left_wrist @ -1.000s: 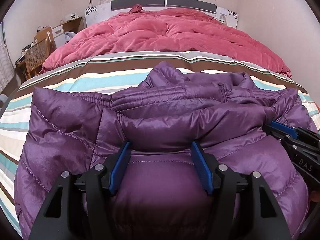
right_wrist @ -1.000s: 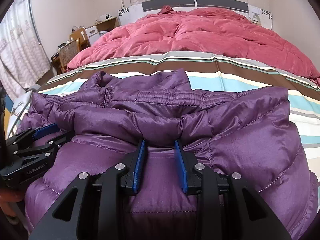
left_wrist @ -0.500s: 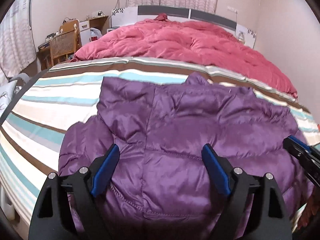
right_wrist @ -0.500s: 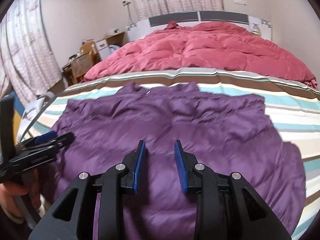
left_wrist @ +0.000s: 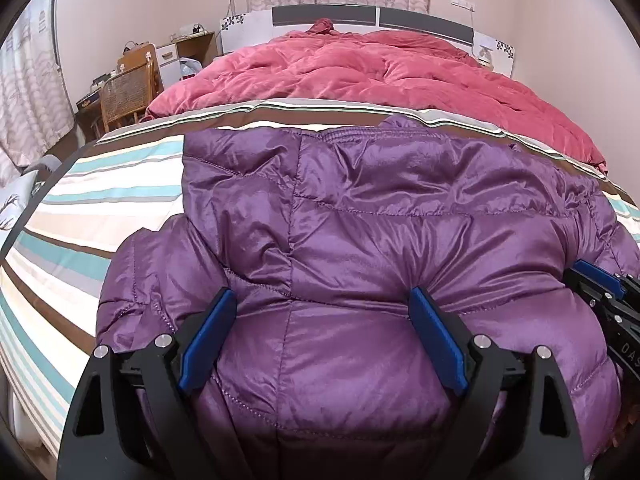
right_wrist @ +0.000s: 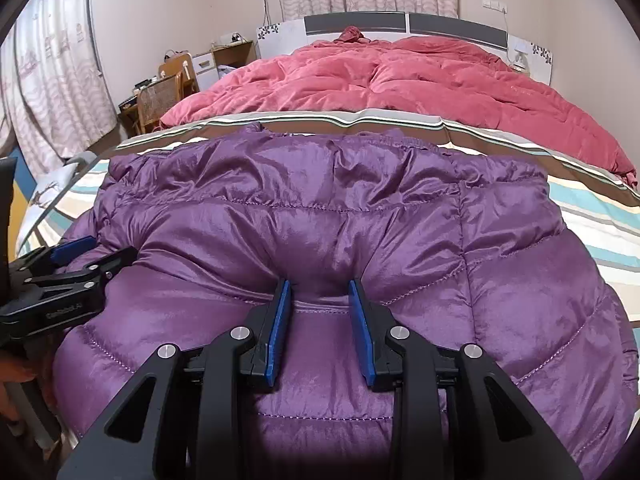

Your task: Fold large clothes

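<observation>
A purple quilted down jacket [left_wrist: 380, 208] lies folded on the striped bed sheet [left_wrist: 100, 200]; it also fills the right wrist view [right_wrist: 320, 208]. My left gripper [left_wrist: 322, 304] has its blue pads wide apart, pressed into a bulge of the jacket's near edge. My right gripper [right_wrist: 319, 292] has its pads narrower apart, with a ridge of jacket fabric between them. Each gripper shows in the other's view: the right one at the right edge [left_wrist: 600, 292], the left one at the left edge [right_wrist: 76, 264].
A red quilt [left_wrist: 380, 68] covers the far half of the bed up to the headboard [left_wrist: 360, 14]. A wicker chair [left_wrist: 124, 92] and desk stand at the far left. Curtains [right_wrist: 52, 92] hang on the left. The wall is close on the right.
The jacket's near part went forward over the collar, which is now covered. Both grippers rose and pulled back, then came down again onto the folded jacket's near edge.
</observation>
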The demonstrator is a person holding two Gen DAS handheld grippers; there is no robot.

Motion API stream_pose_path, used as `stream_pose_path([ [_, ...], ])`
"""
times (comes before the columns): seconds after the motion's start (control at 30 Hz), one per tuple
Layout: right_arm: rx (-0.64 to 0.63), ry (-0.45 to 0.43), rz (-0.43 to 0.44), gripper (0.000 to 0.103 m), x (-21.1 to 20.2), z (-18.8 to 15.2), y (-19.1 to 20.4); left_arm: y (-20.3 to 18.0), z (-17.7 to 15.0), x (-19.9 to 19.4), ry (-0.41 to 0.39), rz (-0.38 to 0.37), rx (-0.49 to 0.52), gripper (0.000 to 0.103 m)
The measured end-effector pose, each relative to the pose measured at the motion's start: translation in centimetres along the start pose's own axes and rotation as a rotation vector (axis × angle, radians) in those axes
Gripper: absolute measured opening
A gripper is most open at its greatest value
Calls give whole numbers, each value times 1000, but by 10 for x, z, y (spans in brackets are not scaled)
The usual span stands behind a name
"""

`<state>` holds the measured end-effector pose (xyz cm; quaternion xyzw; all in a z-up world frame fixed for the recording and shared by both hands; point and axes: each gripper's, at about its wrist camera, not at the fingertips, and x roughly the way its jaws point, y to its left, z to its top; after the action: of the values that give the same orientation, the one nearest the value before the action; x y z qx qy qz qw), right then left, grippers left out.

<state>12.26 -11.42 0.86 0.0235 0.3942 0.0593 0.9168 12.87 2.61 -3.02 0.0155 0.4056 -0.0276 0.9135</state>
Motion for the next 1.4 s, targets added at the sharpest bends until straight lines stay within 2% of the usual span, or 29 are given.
stream_pose_path([
  [0.3,62,-18,5,30,-26,-2,2,14,-9,-32,-12,-15,-32,92],
  [0.37,71,-22,10,30,-34,-3,5,17,-13,-38,-18,-5,-38,97],
  [0.77,87,-45,41,30,-62,-18,12,35,-31,-57,-16,11,-67,99],
  [0.9,82,-41,45,30,-66,-22,13,49,-36,-57,-3,19,-125,100],
  [1.07,73,3,4,30,-53,-29,4,70,-42,-46,35,34,-189,100],
  [1.23,87,10,9,30,-49,-30,3,78,-45,-35,58,0,-237,101],
  [1.4,141,-11,54,30,-62,-32,-1,84,-47,-26,76,-42,-286,101],
])
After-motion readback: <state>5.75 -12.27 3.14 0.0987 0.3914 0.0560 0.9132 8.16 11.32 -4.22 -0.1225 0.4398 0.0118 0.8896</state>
